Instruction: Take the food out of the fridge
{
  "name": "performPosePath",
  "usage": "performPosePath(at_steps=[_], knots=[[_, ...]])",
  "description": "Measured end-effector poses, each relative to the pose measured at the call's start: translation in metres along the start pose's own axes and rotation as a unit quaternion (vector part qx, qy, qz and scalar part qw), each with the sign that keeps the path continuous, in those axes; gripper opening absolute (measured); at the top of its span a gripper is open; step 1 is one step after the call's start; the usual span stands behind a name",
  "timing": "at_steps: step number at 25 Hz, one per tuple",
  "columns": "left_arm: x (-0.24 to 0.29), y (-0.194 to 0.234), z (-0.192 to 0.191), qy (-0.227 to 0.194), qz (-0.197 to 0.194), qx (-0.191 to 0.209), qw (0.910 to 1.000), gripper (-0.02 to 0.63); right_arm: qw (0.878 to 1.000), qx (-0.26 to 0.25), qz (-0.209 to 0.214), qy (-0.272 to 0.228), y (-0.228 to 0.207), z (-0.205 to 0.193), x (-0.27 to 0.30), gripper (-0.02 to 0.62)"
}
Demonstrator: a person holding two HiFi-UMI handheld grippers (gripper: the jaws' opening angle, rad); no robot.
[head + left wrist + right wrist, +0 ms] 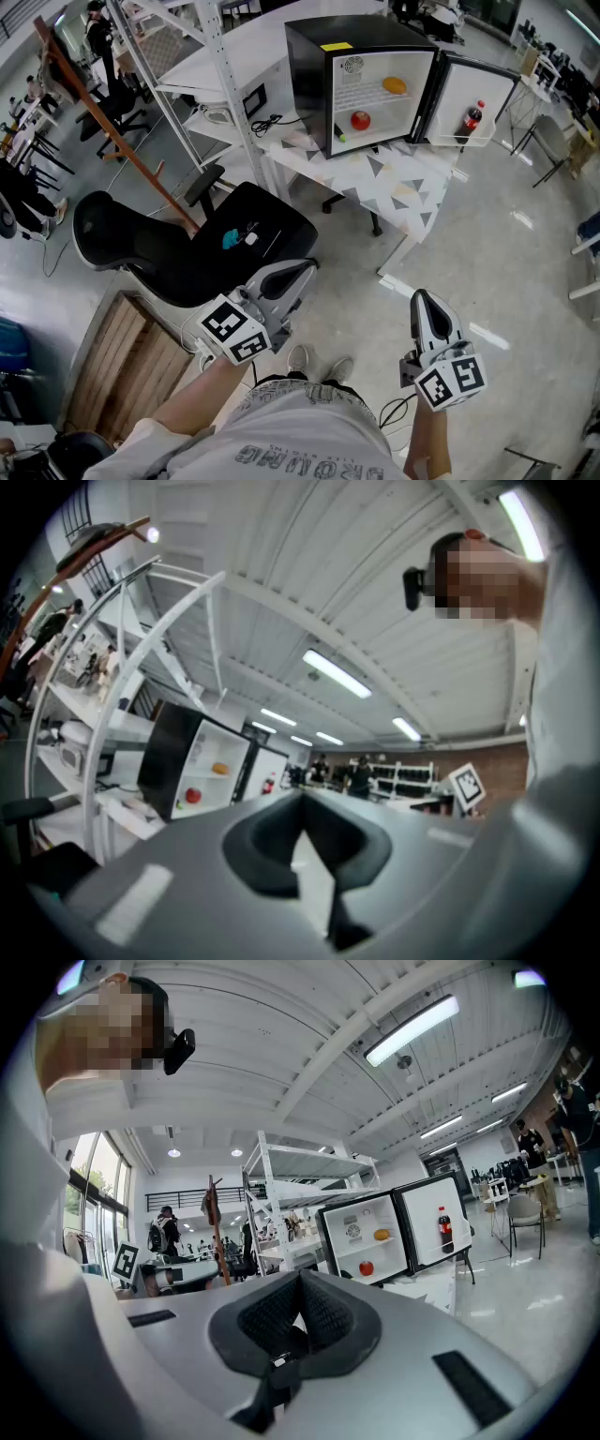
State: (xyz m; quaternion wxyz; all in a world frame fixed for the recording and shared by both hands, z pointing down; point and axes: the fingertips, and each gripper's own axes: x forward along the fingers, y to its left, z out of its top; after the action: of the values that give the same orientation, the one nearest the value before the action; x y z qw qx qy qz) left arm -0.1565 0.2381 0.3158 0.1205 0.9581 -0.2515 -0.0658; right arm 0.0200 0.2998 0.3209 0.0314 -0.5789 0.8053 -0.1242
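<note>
Head view: the fridge (314, 75) sits up at twelve o'clock on a white table (394, 187) with a triangle pattern, and its door (459, 84) swings wide open toward two o'clock. Inside, an orange fruit (395, 85) rests on the upper shelf and a red fruit (360, 120) sits on the lower one, directly below and slightly toward seven o'clock of it. A cola bottle (472, 118) stands upright in the door rack. All the food is in place, well apart from both grippers.

Down at seven o'clock, the left gripper (305, 267) is held level near the person's waist, pointing toward one o'clock. Its own view shows the jaws clenched tip to tip with nothing between them. At five o'clock, the right gripper (422, 298) points up toward twelve, its jaws likewise pressed together and empty.

A black office chair (187, 253) stands at ten o'clock, between the left gripper and the table, with a small teal object (232, 239) on its seat. From the right gripper view, the open fridge sits at one o'clock beyond the jaw tips.
</note>
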Motion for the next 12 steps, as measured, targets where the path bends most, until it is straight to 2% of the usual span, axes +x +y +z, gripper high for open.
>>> performPosePath(at_steps=[12], knots=[[0.0005, -0.0055, -0.0018, 0.002, 0.004, 0.001, 1.0, 0.005, 1.0, -0.003, 0.002, -0.012, 0.0005, 0.005, -0.0033, 0.002]])
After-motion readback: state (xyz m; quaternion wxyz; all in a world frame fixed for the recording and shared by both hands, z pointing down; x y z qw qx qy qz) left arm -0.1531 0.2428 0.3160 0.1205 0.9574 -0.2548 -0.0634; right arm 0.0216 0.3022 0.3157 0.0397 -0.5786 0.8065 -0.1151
